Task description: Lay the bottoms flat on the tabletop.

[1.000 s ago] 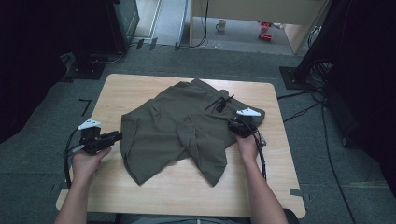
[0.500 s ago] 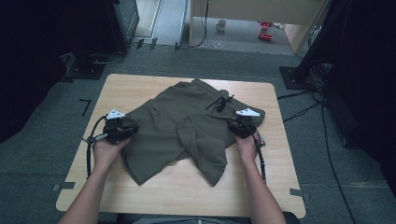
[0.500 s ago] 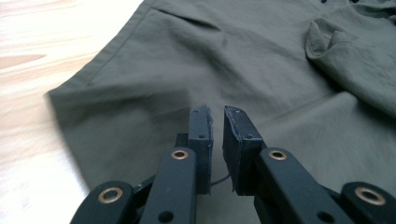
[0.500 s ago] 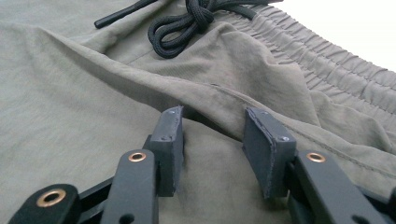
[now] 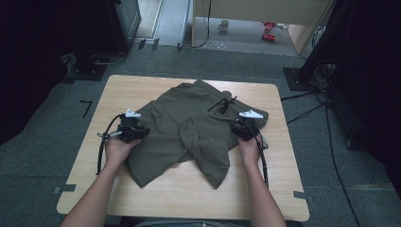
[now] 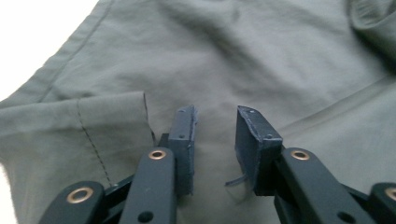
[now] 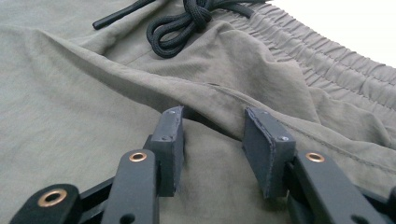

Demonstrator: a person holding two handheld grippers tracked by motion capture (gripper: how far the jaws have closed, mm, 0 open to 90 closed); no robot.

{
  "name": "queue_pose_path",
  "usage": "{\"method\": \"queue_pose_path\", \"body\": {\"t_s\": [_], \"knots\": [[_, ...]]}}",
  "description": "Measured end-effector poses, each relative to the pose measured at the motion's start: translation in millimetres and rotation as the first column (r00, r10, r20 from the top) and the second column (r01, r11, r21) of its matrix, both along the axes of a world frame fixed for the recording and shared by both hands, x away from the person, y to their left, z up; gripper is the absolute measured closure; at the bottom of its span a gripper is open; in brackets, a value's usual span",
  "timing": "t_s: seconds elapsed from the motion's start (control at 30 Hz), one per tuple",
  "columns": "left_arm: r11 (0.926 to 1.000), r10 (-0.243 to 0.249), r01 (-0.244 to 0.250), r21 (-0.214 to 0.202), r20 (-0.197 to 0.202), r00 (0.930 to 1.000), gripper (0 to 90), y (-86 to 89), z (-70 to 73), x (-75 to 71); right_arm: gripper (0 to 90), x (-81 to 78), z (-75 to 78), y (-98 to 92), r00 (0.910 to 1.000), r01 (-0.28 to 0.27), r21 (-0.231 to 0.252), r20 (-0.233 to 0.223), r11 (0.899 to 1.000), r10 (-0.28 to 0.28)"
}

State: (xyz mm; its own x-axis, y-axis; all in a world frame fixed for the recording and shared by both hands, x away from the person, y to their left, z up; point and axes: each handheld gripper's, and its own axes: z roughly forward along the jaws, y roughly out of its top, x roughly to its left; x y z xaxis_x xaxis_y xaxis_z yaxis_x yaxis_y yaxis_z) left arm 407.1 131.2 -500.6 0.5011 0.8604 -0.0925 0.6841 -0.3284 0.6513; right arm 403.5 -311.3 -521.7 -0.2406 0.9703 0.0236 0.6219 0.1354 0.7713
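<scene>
Your left tool (image 5: 137, 133) has come in from the bench's left edge, where it sat a second ago clear of the cloth, and now rests on the left leg of the olive shorts (image 5: 189, 127). Its jaws have just been opening again after a brief squeeze; in the left gripper view they stand apart over flat fabric beside a stitched hem fold, pinching nothing. Your right tool (image 5: 242, 130) has kept its place at the right side of the shorts, near the elastic waistband (image 7: 327, 60) and just short of the black drawstring (image 7: 187, 21). Its jaws stand apart, with a ridge of cloth lying between them, not pressed. The shorts lie crumpled in the middle of the bench (image 5: 142, 85), unmoved.
</scene>
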Motion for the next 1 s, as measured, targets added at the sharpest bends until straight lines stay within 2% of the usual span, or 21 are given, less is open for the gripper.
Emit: {"method": "queue_pose_path", "body": {"t_s": [0.23,0.43,0.67,0.83,0.87,0.9,1.0], "knots": [[0.9976,0.067,-0.067,-0.017,-0.013,0.9977,65.3,29.5,0.5,-8.7,58.0,0.2,0.0,-0.4,1.0000,0.001,0.004,-0.001,1.000,-0.001],[0.9927,0.117,-0.118,-0.024,-0.026,0.9927,62.3,49.5,2.0,-23.2,58.3,1.0,0.1,-0.8,1.0000,-0.002,0.008,-0.004,1.000,0.002],[0.9836,0.170,-0.172,-0.055,-0.041,0.9846,59.8,70.3,2.8,-40.4,58.6,5.6,0.1,0.2,1.0000,-0.009,0.007,-0.003,1.000,0.009],[0.9761,0.208,-0.210,-0.054,-0.051,0.9768,57.4,85.7,4.0,-49.1,58.6,10.7,0.1,2.8,0.9999,-0.012,0.007,-0.003,1.000,0.012],[0.9751,0.212,-0.214,-0.057,-0.046,0.9763,57.5,88.4,6.3,-51.3,58.7,11.5,0.2,3.5,0.9999,-0.012,0.006,-0.002,1.000,0.012],[0.9736,0.214,-0.215,-0.078,-0.019,0.9767,57.5,90.8,10.1,-54.6,58.8,12.1,0.1,4.2,0.9999,-0.011,0.005,-0.002,1.000,0.011],[0.9710,0.217,-0.213,-0.108,0.025,0.9759,57.4,93.8,20.2,-60.8,59.0,14.5,0.2,6.0,0.9999,-0.012,0.004,-0.002,1.000,0.012]]}}
